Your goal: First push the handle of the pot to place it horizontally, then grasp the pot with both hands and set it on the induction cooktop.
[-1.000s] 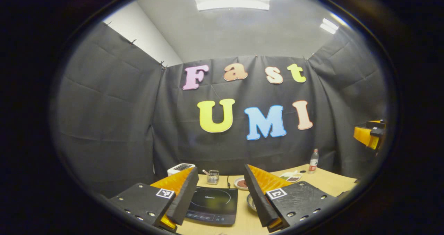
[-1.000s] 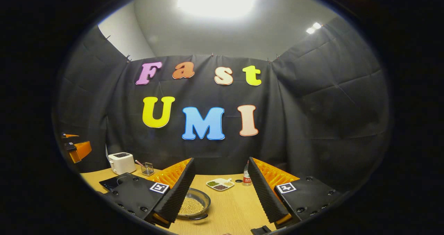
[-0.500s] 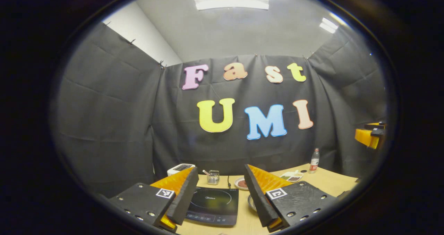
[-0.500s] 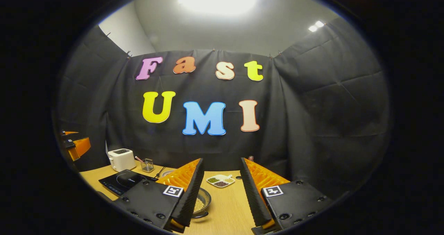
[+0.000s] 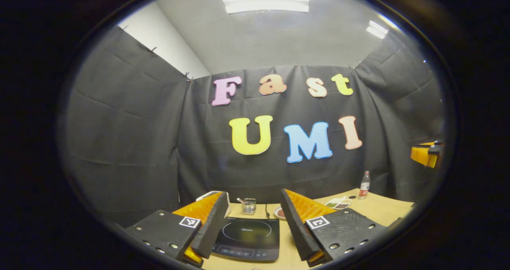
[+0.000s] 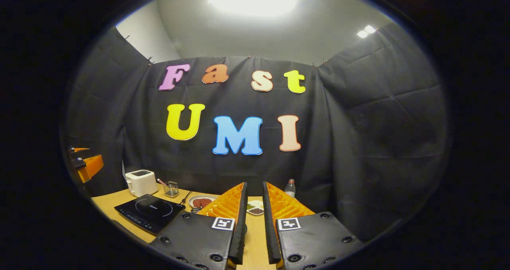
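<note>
Closing inward since a second ago, the right gripper (image 6: pixel 254 184) is now nearly clenched, a thin gap left, gripping nothing. The left gripper (image 5: pixel 253 193) hangs released over the induction cooktop (image 5: pixel 249 238). The pot, earlier a shallow metal pan of pale beans, sits hidden behind the right fingers, probably on the table (image 5: pixel 382 208) right of the cooktop. With the handle unseen, a push could miss or slide the pot and spill beans. Farther back stands a toaster (image 6: pixel 140 182).

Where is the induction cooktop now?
In the left gripper view, the induction cooktop lies on the table between the open left gripper's fingers, just before the utensil holder.
</note>
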